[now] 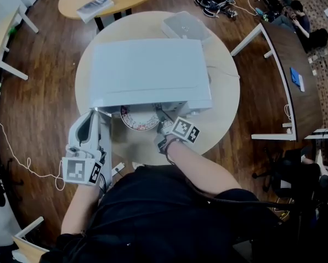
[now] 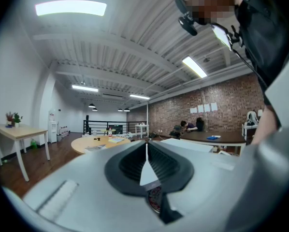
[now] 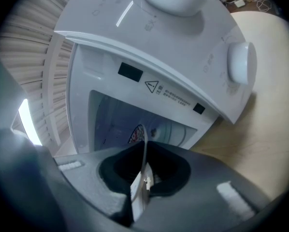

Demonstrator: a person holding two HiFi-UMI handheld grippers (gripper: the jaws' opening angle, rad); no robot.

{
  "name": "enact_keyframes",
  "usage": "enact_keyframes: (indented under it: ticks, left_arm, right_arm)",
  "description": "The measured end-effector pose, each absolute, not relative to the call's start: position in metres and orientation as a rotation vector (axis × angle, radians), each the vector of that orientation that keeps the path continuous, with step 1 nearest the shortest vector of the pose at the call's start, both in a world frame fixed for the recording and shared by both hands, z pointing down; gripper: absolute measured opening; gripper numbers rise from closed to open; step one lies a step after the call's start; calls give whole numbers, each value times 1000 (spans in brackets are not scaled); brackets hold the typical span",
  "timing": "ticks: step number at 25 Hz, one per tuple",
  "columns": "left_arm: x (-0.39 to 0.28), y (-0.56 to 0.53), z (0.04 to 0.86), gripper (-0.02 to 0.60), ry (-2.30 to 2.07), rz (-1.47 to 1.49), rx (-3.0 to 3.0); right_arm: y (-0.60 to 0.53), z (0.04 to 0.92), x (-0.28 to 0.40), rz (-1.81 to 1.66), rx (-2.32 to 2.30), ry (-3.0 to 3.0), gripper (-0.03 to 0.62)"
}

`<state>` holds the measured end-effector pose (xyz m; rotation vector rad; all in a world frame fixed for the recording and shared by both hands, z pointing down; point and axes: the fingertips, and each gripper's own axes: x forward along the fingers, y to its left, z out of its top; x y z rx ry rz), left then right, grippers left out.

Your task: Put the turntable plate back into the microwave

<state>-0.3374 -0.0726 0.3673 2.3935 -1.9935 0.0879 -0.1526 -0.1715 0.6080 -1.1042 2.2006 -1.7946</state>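
A: Start with the plate (image 1: pixel 139 119).

B: Found at the mouth of the microwave (image 1: pixel 147 70). Round, red-patterned, partly under the microwave's front edge and partly out in front of it, going by the head view.

A: Resting or held?

B: Held. Clamped by the right gripper (image 1: pixel 163 125) at the rim, on the side toward the microwave's right half. Shown edge-on in the right gripper view as one thin line rising between the pads, squeezed from both sides. Further on, the red pattern again, against the microwave's open cavity.

A: Turn to the left gripper (image 1: pixel 91 115).

B: Held at the microwave's left front corner, apart from the plate in the head view. Jaws together, meeting in a single thin seam. Impossible to tell whether anything thin is caught in that seam. Worth noting a sliver of red pattern low under the jaws in the left gripper view.

A: Anything else around the microwave?

B: Round table (image 1: pixel 224 92) beneath it. White box (image 1: pixel 185 25) behind its back right corner, on the same table. Large knob (image 3: pixel 241 62) on the panel beside the cavity. Bare forearm (image 1: pixel 202 169) behind the right gripper, reaching in from in front of the microwave.
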Motion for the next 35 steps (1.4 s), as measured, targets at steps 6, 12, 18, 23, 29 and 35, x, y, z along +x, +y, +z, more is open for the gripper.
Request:
enact_keyframes:
  ticks: [6, 12, 18, 23, 29, 35]
  left_arm:
    - [-339, -79, 369, 11, -1979, 88, 2392]
    - [-342, -87, 370, 11, -1972, 79, 2385]
    - [-347, -93, 373, 11, -1957, 63, 2373]
    - [-347, -97, 375, 11, -1935, 57, 2381]
    - [-344, -101, 376, 11, -1920, 62, 2391]
    - [-345, -102, 375, 11, -1921, 70, 2391]
  right_arm:
    - [-177, 610, -154, -1800, -1114, 2178, 18]
    - [-180, 614, -156, -1814, -1128, 2164, 18]
    - [-180, 613, -159, -1814, -1146, 2154, 18]
    - [-183, 613, -164, -1809, -1155, 2138, 18]
    - [-187, 613, -167, -1807, -1161, 2122, 18]
    - [-189, 615, -168, -1805, -1175, 2106, 18]
